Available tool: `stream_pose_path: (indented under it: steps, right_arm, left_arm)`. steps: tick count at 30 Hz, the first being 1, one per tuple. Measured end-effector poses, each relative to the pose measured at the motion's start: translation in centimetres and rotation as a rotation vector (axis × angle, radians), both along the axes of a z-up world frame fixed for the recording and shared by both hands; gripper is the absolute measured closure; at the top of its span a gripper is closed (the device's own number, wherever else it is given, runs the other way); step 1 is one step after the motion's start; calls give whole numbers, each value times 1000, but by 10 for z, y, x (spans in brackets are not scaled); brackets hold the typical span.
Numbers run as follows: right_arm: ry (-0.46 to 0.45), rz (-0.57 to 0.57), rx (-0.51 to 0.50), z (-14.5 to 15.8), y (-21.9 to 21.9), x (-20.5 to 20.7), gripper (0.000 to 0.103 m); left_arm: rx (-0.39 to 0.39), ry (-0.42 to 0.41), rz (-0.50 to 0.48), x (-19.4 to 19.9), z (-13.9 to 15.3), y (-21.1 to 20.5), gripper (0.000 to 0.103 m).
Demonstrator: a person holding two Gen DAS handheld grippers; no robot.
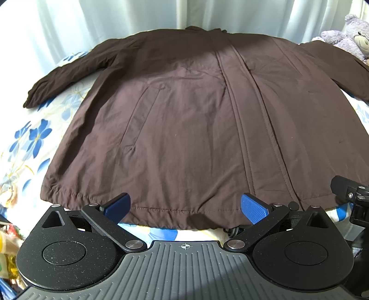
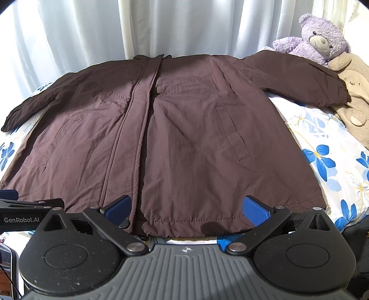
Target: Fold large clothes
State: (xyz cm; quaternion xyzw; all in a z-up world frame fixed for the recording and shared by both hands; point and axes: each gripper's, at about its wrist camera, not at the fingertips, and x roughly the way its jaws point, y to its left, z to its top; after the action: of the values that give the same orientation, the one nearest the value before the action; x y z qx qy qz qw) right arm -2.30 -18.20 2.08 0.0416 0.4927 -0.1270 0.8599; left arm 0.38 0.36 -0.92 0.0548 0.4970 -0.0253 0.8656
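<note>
From the left wrist, the dark brown padded jacket point(image 1: 184, 120) lies spread flat, front up, on the white bedsheet printed with blue flowers point(image 1: 30, 138), its collar toward the pale curtain point(image 1: 92, 20) and its stitched hem nearest the camera. The left gripper point(image 1: 185, 205) hangs just short of that hem with its blue-padded fingers point(image 1: 253, 207) spread wide and holding nothing; the jacket's left-hand sleeve point(image 1: 66, 80) trails outward over the sheet. A good start here, I judge, is to bring the fingers down over the hem near its outer corner, so both layers of cloth come up together rather than the top one alone. From the right wrist, the same jacket fills the bed, its front placket point(image 2: 138, 129) running from collar to hem and the other sleeve point(image 2: 299, 80) reaching toward a lilac plush bear point(image 2: 320, 39) and a beige soft toy point(image 2: 352, 92). The right gripper point(image 2: 186, 207) is likewise spread and empty at the hem. It would do well to grip level with its partner, so the fold comes up square, and to draw that sleeve in clear of the toys first.
</note>
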Motion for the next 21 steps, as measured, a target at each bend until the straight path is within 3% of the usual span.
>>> stream_pose_path:
  steps: [21]
  right_arm:
    - [2,-17,9,-4,-2,-1,1]
  left_arm:
    - [1,17,-2,1,0,0,0]
